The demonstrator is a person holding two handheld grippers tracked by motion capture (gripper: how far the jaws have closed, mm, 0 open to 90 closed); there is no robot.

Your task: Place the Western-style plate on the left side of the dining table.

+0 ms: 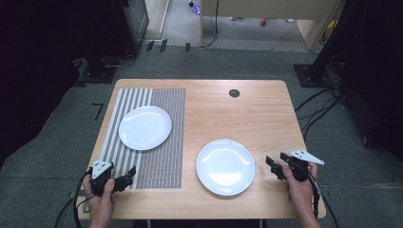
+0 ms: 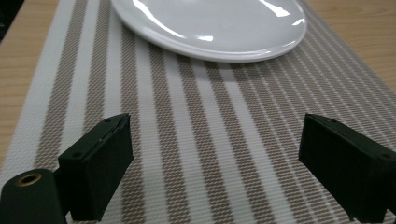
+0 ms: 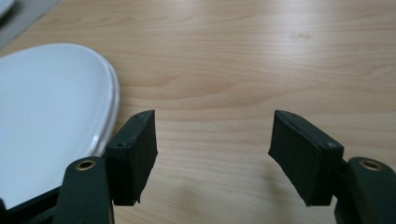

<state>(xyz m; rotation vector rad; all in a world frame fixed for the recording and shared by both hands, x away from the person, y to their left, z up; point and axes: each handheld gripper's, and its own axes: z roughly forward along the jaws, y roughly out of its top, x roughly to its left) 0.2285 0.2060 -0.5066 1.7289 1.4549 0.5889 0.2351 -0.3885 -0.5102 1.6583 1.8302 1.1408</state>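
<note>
1. The near plate sits on the bare bench, just right of the striped mat.
2. It looks hard, slippery and breakable; grab its thin rim.
3. The right gripper and left gripper are both wide apart, holding nothing.

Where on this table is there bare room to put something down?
The far right of the table, beyond the near plate, is bare wood up to the round hole. A bare strip runs between the mat and that plate. The mat's middle holds the far plate.

Glossy white glazed plates, a woven matt placemat, a smooth wooden table.
</note>
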